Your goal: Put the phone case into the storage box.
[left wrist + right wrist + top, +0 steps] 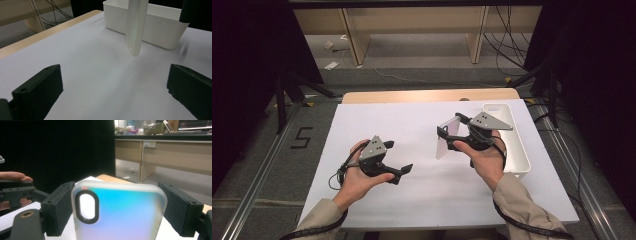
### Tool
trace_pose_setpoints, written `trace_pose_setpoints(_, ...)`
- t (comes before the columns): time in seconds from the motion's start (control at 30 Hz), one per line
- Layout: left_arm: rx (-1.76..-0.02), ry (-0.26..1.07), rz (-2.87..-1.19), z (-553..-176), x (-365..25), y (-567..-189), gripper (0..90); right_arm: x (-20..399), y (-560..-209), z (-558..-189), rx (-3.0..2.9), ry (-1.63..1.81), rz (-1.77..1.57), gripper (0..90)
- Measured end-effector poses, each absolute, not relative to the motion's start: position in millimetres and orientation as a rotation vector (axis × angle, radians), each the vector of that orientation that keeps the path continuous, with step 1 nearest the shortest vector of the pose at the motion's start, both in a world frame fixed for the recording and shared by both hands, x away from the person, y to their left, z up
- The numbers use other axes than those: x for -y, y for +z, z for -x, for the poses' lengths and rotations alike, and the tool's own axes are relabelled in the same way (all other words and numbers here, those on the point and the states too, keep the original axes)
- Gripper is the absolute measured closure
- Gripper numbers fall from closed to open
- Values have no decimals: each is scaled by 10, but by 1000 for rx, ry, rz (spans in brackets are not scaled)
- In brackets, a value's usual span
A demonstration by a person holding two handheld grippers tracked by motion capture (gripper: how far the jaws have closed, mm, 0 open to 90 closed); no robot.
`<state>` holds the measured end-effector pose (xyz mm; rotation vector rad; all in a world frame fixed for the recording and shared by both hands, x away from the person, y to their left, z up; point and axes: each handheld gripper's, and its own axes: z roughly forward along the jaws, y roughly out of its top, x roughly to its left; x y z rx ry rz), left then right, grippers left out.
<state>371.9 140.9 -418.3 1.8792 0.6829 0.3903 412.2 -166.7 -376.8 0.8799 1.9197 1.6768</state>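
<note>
A frosted, translucent phone case (446, 145) with an oval camera cut-out hangs upright just above the white table top (412, 200). My right gripper (452, 125) is shut on it, one jaw against each long edge. In the right gripper view the case (130, 220) shimmers blue to pink between my right gripper's (120, 212) black pads. My left gripper (398, 156) rests low at the left, open, its jaws pointing toward the case. The left gripper view has the case (136, 27) edge-on beyond my left gripper's (113, 92) wide-apart jaws, nothing between them.
A white rectangular bin (517, 150) stands at the table's right edge, just behind the right hand; it also appears behind the case in the left gripper view as the bin (160, 30). A wooden table edge (427, 95) runs along the back. Wooden desks and cables lie beyond.
</note>
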Motion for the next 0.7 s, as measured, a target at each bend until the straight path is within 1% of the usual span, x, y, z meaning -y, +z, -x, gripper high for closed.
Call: trace_pose_setpoints(0.7, -689, 397, -1880, -3711, -1439, -4214, 0, 1784, -3710, -4153, -1882, 1668, -902, 182)
